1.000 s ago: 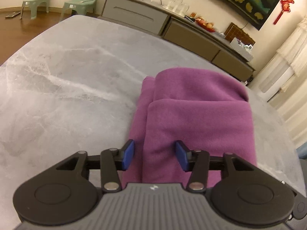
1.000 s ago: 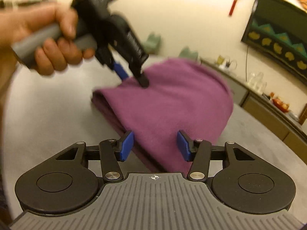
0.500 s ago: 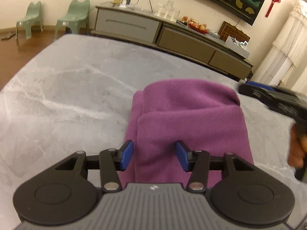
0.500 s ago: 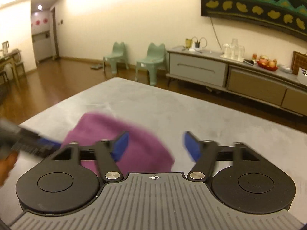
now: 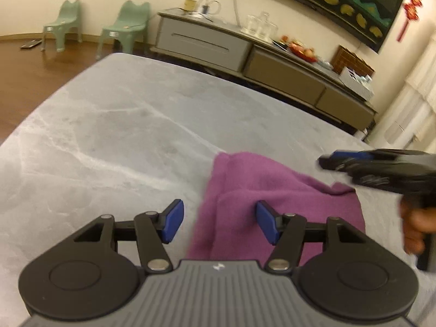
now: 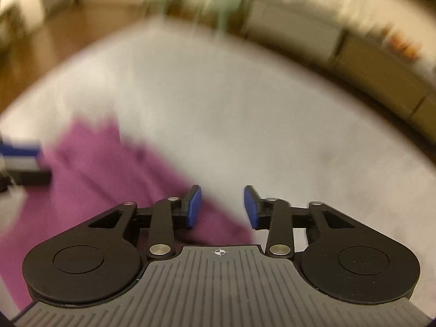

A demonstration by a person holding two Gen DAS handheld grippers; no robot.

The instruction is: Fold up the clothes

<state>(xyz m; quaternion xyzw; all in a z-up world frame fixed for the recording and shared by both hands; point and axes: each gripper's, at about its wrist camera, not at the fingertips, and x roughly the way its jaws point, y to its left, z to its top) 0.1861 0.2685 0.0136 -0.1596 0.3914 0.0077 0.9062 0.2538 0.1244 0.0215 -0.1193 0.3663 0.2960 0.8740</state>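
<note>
A folded purple garment [image 5: 272, 190] lies on the grey marble table [image 5: 109, 136]. My left gripper [image 5: 218, 224] hovers open over its near left edge, with nothing between its blue pads. The right gripper [image 5: 327, 160], held by a hand [image 5: 414, 223], shows at the right of the left wrist view, above the garment's right side. In the blurred right wrist view, the right gripper [image 6: 222, 207] stands open and empty over the garment's [image 6: 95, 179] right edge. The left gripper's blue tip [image 6: 19, 150] appears at the far left there.
A long grey sideboard [image 5: 245, 57] with a kettle, glasses and fruit runs along the far wall. Two green chairs [image 5: 122, 24] stand on the wooden floor beyond the table's far left corner. White curtains [image 5: 417, 103] hang at the right.
The left gripper has shifted left, so the garment now sits right of centre. The right gripper has swung round over the garment's right side, its view blurred by motion. Both stay open.
</note>
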